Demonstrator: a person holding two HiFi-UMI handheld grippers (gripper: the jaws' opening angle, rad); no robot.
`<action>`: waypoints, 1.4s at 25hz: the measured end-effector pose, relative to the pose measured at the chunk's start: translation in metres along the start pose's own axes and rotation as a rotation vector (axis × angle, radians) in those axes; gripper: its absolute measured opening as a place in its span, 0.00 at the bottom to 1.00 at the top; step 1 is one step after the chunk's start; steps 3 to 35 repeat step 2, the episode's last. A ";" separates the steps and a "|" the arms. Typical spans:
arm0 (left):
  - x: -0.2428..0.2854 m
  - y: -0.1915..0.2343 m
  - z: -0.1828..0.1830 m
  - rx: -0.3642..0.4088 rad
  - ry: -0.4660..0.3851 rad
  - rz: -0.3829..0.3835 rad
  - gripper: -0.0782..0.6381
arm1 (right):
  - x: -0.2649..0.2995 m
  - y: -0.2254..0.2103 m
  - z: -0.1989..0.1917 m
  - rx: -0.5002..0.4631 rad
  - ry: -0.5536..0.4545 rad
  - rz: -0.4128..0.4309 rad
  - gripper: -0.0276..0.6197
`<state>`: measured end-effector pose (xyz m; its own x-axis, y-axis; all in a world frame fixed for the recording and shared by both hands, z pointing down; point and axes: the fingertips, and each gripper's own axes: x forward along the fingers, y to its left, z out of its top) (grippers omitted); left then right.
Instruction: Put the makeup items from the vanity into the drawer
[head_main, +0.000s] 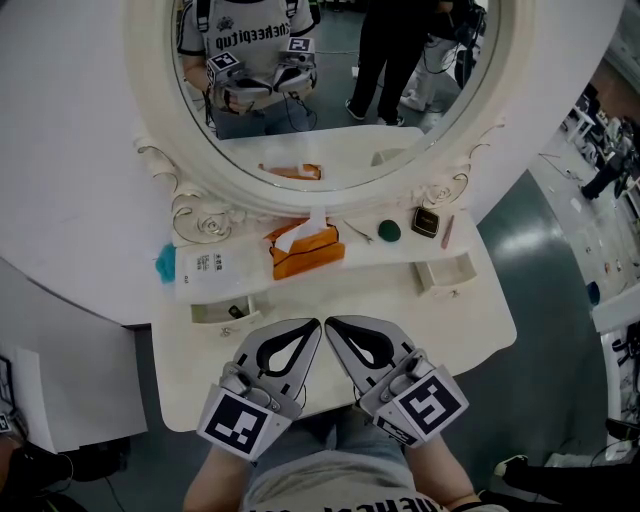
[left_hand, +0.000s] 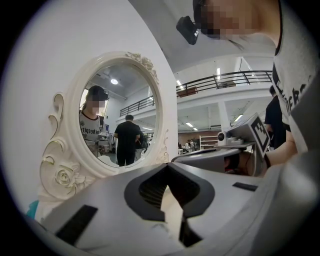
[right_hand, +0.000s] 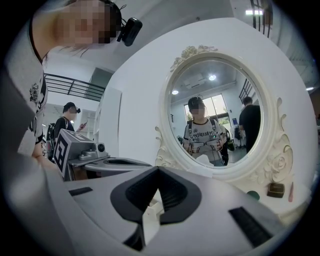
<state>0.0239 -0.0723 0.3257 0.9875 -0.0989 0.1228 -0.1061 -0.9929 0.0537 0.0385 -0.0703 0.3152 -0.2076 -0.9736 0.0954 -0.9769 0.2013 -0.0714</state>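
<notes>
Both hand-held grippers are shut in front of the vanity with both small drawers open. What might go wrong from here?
The pink stick lies near the right end of the shelf; a nudge may roll it off. The green round item and dark compact sit close together, so grabbing one may knock the other. The white bottle looks too big for the left drawer.

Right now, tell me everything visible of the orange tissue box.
The orange rectangular tissue box lies slightly skewed on the cream vanity shelf under the oval mirror, with a white tissue poking from its top. It looks like cardboard. A white packet lies close by its left end.
</notes>
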 end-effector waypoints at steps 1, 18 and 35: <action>-0.001 0.000 0.000 -0.001 0.000 0.000 0.13 | 0.000 0.001 0.000 -0.001 0.000 -0.001 0.06; -0.001 0.000 0.000 -0.002 0.000 0.000 0.13 | 0.000 0.001 0.001 -0.002 0.000 -0.001 0.06; -0.001 0.000 0.000 -0.002 0.000 0.000 0.13 | 0.000 0.001 0.001 -0.002 0.000 -0.001 0.06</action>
